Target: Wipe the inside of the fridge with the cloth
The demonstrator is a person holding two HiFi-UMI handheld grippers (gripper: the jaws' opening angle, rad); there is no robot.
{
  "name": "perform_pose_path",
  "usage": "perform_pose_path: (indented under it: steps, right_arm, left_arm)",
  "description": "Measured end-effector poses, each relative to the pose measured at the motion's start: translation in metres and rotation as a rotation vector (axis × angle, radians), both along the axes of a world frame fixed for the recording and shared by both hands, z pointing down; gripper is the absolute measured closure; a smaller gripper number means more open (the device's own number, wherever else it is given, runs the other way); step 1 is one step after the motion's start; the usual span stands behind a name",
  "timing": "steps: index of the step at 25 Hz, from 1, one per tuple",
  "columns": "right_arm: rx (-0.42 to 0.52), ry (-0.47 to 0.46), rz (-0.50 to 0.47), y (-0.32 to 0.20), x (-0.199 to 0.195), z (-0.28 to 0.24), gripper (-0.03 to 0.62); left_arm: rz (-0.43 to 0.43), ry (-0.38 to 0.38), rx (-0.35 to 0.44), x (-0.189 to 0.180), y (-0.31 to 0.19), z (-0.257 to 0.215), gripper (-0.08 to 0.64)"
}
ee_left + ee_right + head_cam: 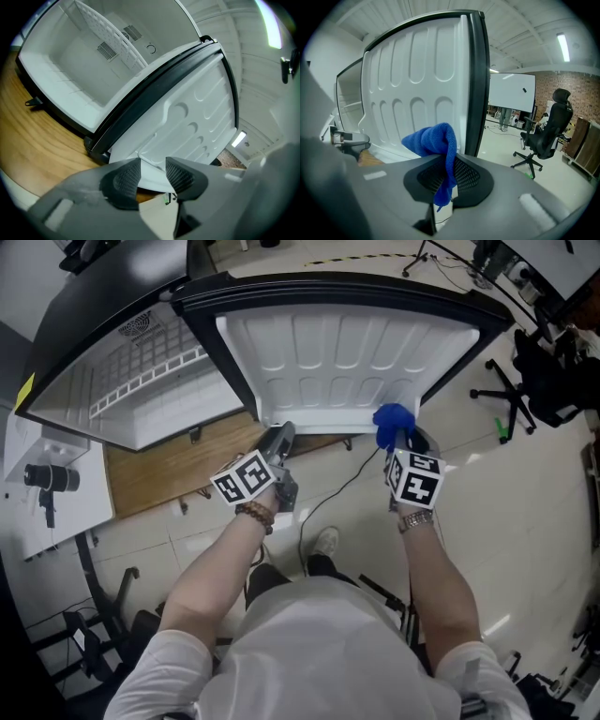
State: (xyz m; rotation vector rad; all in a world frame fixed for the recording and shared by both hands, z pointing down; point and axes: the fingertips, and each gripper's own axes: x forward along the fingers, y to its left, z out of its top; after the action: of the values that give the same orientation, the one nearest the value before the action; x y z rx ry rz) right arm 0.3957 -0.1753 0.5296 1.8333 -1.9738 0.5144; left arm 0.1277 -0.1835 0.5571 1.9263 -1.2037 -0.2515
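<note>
Right gripper view: the right gripper (446, 174) has its fingers clenched on the cloth (433, 140), just in front of the open fridge door (417, 84). The left gripper (152, 174) has its fingers released at that door's edge. Wiping looks unstarted, so the cloth must next go past the door and inside.

Looking like an open office or lab workspace, a whiteboard (511, 93) standing by a brick wall (577, 93), a black swivel chair (544, 136) sitting on the pale tiled floor (501, 146), a strip light (562, 47) glowing on the ribbed ceiling (511, 33), a cable (349, 486) trailing across the floor
</note>
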Motion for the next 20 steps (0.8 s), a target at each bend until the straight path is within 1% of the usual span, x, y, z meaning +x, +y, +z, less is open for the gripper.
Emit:
perform_pose_path:
  steps: [7, 14, 20]
  right_arm:
    - [0.028, -0.011, -0.009, 0.003, -0.005, -0.015, 0.558]
    - [0.045, -0.003, -0.012, 0.012, -0.005, -0.026, 0.558]
    - [0.063, -0.023, -0.033, 0.026, -0.015, -0.037, 0.558]
  left_arm:
    - [0.016, 0.028, 0.032, -0.001, 0.006, -0.002, 0.397]
    - [0.030, 0.082, 0.067, -0.001, 0.013, -0.004, 0.405]
    - [0.060, 0.096, 0.098, -0.002, 0.024, -0.010, 0.417]
